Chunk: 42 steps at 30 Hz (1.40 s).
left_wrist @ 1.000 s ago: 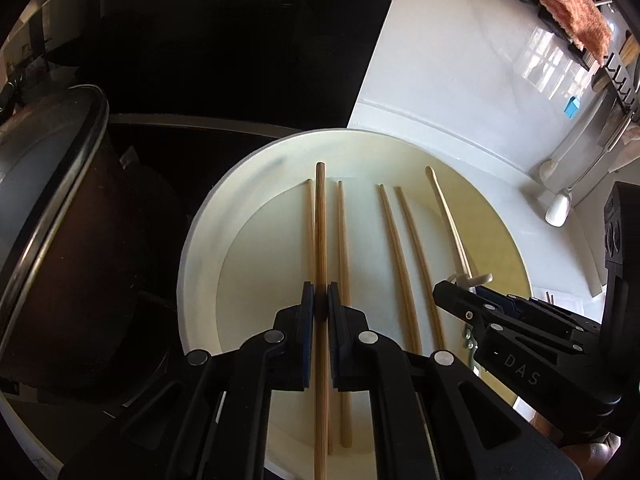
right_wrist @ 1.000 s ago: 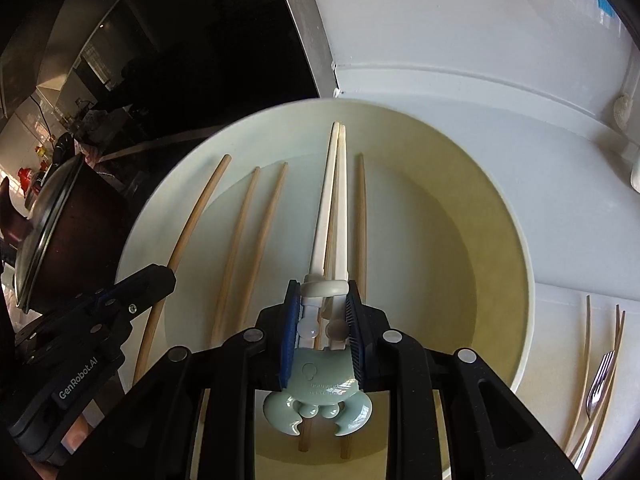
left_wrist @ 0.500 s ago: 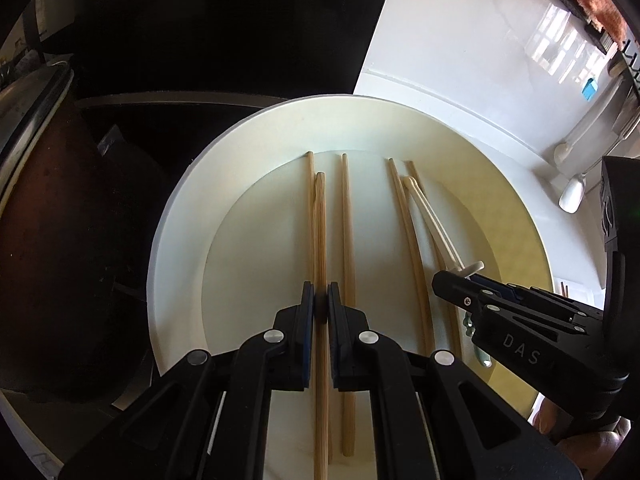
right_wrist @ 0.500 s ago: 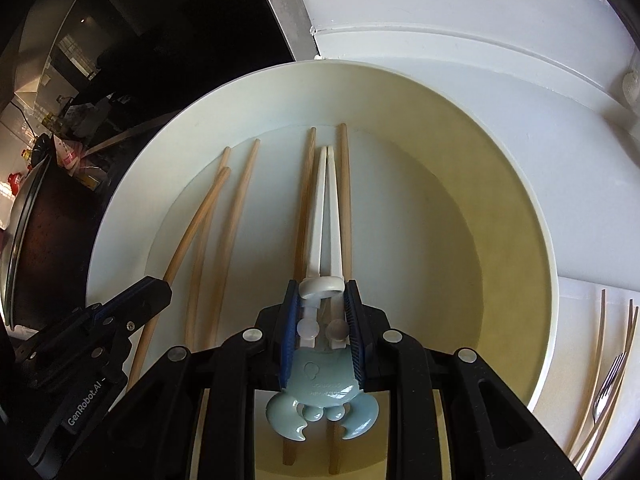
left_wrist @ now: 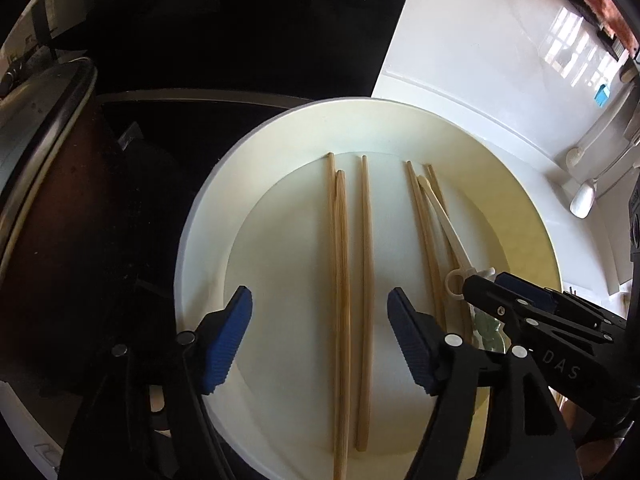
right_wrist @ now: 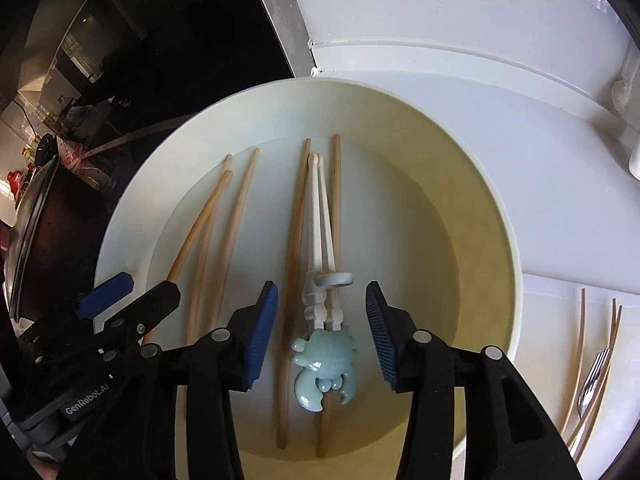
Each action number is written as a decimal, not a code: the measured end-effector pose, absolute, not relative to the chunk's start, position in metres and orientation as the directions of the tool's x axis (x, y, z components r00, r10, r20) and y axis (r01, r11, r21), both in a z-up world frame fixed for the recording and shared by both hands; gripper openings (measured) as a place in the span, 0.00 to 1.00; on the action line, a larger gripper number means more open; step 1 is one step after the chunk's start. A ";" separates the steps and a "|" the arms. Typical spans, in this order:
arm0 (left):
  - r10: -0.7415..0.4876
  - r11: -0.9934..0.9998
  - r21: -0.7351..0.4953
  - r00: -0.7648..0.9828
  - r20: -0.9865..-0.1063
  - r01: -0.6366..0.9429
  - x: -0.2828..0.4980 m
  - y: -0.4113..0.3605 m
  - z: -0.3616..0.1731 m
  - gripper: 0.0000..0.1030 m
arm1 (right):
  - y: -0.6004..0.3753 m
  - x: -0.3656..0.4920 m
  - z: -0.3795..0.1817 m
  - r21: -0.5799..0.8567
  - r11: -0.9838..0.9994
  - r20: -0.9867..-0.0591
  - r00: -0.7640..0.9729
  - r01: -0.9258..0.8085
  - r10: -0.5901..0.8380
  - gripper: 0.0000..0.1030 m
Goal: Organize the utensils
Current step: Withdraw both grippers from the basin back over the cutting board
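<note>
Several wooden chopsticks (left_wrist: 342, 280) lie side by side in a wide cream bowl (left_wrist: 200, 240). My left gripper (left_wrist: 320, 320) hangs over them with its jaws opening; the chopsticks lie between the blue pads untouched. White training chopsticks with a pale green crab-shaped top (right_wrist: 324, 356) rest on more wooden chopsticks (right_wrist: 294, 260) in the same bowl (right_wrist: 480, 208). My right gripper (right_wrist: 322, 312) stands over the crab top, jaws opening, pads clear of it. Each gripper shows at the edge of the other's view.
A dark pot with a glass lid (left_wrist: 36, 152) stands left of the bowl. Thin sticks and a metal fork (right_wrist: 592, 380) lie on the white counter at right. A white spoon (left_wrist: 582, 204) rests at the far right. Behind the bowl is a black surface.
Both grippers have opened. The left let go of a wooden chopstick, which now lies in the bowl. The right released the white training chopsticks onto the wooden ones.
</note>
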<state>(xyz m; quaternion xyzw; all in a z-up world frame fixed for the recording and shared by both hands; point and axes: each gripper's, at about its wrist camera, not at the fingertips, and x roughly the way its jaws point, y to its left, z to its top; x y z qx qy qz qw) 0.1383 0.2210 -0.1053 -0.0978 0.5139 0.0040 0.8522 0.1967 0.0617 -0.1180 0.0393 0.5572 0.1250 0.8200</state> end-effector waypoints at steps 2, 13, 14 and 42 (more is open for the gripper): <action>-0.083 0.983 -0.151 0.472 -0.878 -0.107 0.136 0.223 -0.102 0.69 | 0.057 0.193 -0.111 0.194 0.968 -0.898 0.369 -0.157 0.239 0.44; -0.036 0.993 -0.089 0.529 -0.848 -0.074 0.109 0.221 -0.072 0.82 | 0.035 0.159 -0.085 0.188 0.974 -0.857 0.463 -0.125 0.225 0.52; -0.030 0.994 -0.081 0.538 -0.843 -0.071 0.105 0.220 -0.068 0.83 | 0.033 0.154 -0.083 0.189 0.975 -0.855 0.468 -0.119 0.223 0.52; -0.303 0.942 -0.165 0.532 -0.791 0.292 0.026 0.017 -0.062 0.91 | -0.191 -0.033 -0.083 0.105 0.939 -0.841 0.534 0.328 -0.092 0.56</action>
